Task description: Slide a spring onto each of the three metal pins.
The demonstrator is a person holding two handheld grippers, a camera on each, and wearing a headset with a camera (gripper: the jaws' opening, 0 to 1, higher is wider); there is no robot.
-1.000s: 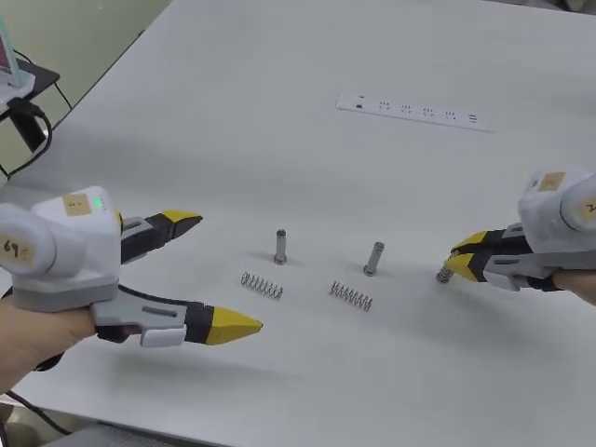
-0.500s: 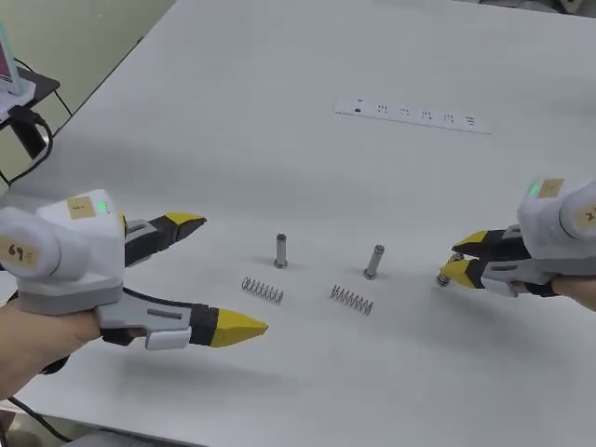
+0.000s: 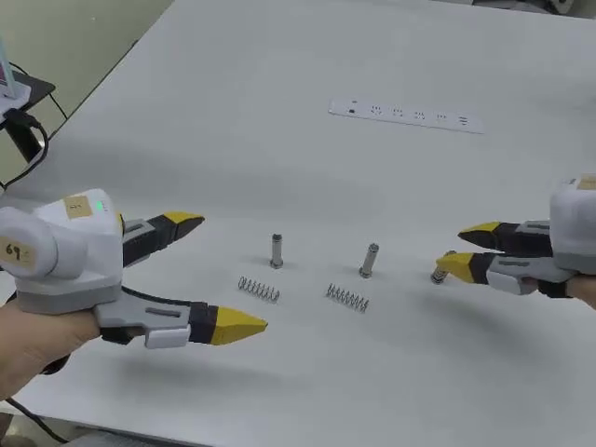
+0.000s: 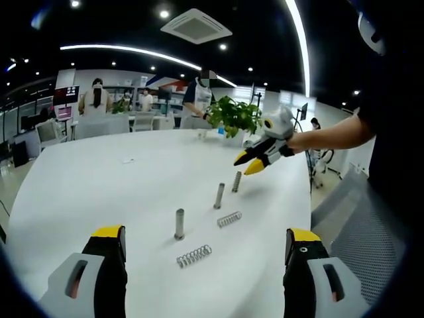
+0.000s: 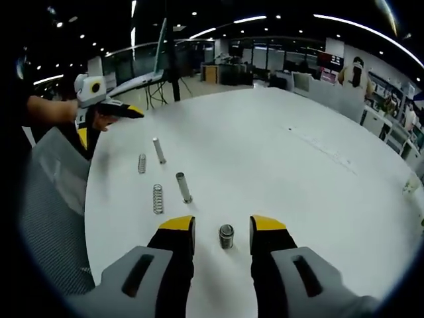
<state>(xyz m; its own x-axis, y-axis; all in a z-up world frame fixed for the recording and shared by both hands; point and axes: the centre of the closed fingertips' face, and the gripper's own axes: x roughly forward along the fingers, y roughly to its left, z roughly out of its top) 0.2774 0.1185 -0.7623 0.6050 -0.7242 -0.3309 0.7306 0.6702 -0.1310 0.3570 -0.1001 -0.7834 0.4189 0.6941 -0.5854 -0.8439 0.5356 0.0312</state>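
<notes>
Three short steel pins stand on the white tabletop point(image 3: 279, 140). The right pin point(image 5: 226, 236), coil-wrapped, sits between the narrowly parted right claw point(image 3: 456, 250). Two loose springs point(image 3: 259, 290) point(image 3: 347, 298) lie just beside the left pin point(image 3: 277, 250) and middle pin point(image 3: 370, 260). The left claw point(image 3: 228, 272) gapes wide.

Three metal pins: a left pin point(image 3: 277, 250), a middle pin point(image 3: 370, 260) and a right pin point(image 3: 440, 276) (this one looks ribbed, but is too small to tell whether a spring is on it). Two loose springs: the left spring point(image 3: 258, 289) and the right spring point(image 3: 347, 298). One power strip point(image 3: 406, 115). Two grippers: the left gripper point(image 3: 233, 272) and the right gripper point(image 3: 453, 249).
</notes>
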